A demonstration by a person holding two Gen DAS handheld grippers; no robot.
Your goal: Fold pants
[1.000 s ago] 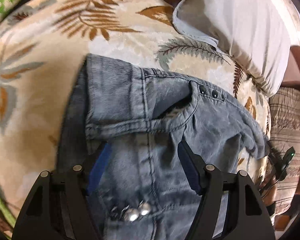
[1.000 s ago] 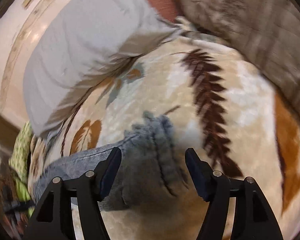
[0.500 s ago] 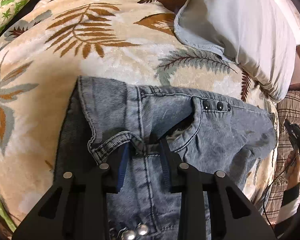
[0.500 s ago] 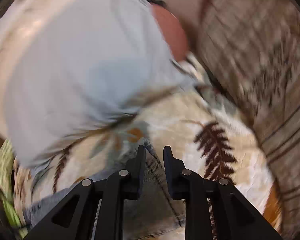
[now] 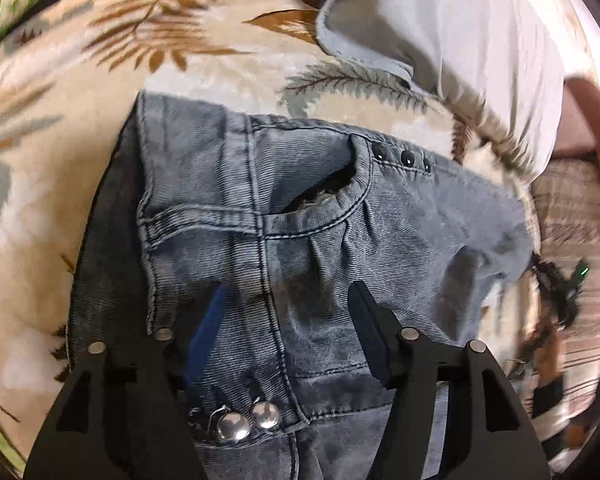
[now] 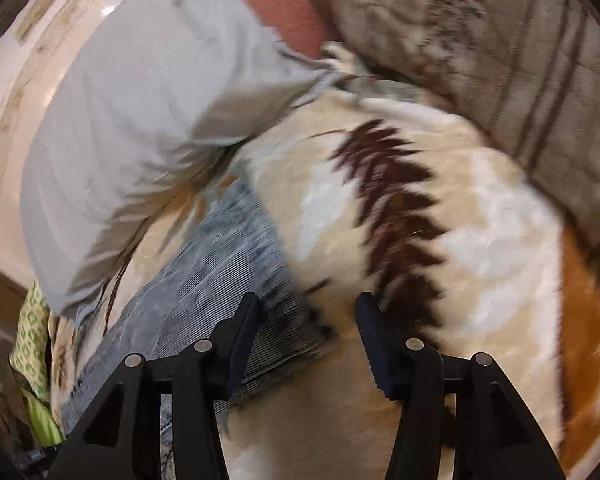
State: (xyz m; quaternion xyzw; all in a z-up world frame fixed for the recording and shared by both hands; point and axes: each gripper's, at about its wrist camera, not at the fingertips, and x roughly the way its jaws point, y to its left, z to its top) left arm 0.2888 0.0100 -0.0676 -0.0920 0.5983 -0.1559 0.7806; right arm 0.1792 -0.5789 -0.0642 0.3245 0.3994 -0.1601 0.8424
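Note:
Grey-blue jeans (image 5: 308,208) lie folded on a cream blanket (image 5: 79,128) with a leaf print. The waistband and two metal buttons (image 5: 247,420) show near the bottom of the left wrist view. My left gripper (image 5: 287,290) hovers over the waist part, its jaws opening; denim lies under and between them but the pads do not press on it. In the right wrist view the leg end of the jeans (image 6: 219,264) lies on the blanket (image 6: 480,240). My right gripper (image 6: 308,298) is above the hem corner, its jaws opening, gripping nothing.
A white pillow (image 5: 480,40) lies beyond the jeans, and it also shows in the right wrist view (image 6: 139,100). A brown striped cover (image 6: 500,40) borders the blanket at the right. Green patterned cloth (image 6: 31,340) lies at the left edge. A blurred dark shape with a green light (image 5: 560,280) is near the leg end.
Half a second ago both grippers were pinched on denim, the left on a raised waistband fold. Now both jaws stand apart and the denim lies flat. The right view has shifted and blurred.

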